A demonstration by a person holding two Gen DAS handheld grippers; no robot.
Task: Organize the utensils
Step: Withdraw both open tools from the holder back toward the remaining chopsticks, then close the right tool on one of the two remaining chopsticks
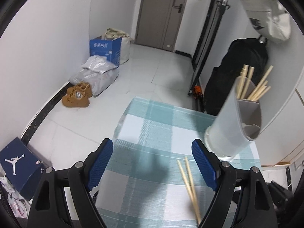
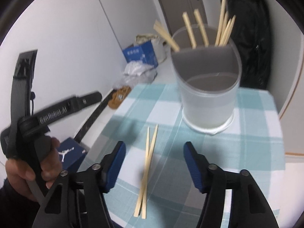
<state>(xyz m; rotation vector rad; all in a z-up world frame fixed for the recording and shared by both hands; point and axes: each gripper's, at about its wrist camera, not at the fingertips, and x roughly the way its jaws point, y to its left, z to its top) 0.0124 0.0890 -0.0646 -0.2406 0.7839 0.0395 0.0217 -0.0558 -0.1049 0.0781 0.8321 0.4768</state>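
My right gripper (image 2: pixel 154 163) hangs over the near part of the tabletop with its blue-padded jaws apart and nothing gripped; the pair of loose chopsticks (image 2: pixel 147 168) lies flat on the cloth in the gap between them, crossed near the middle, and neither pad touches it. My left gripper (image 1: pixel 152 163) is spread wide as well and holds nothing, only bare cloth between its pads. From the left wrist view the same chopsticks (image 1: pixel 189 185) lie just inside its right finger, running under that finger toward the near edge. In the right wrist view I can see the hand (image 2: pixel 28 169) gripping the left tool's handle off the table's left edge. The checked tablecloth (image 2: pixel 252 133) covers the tabletop. Farther back, near the far right corner, the translucent utensil holder (image 2: pixel 207 87) stands upright on a white base; its back compartment holds a bunch of chopsticks, while what the front one holds I cannot tell. A black backpack (image 2: pixel 250 43) hangs beyond the far edge.
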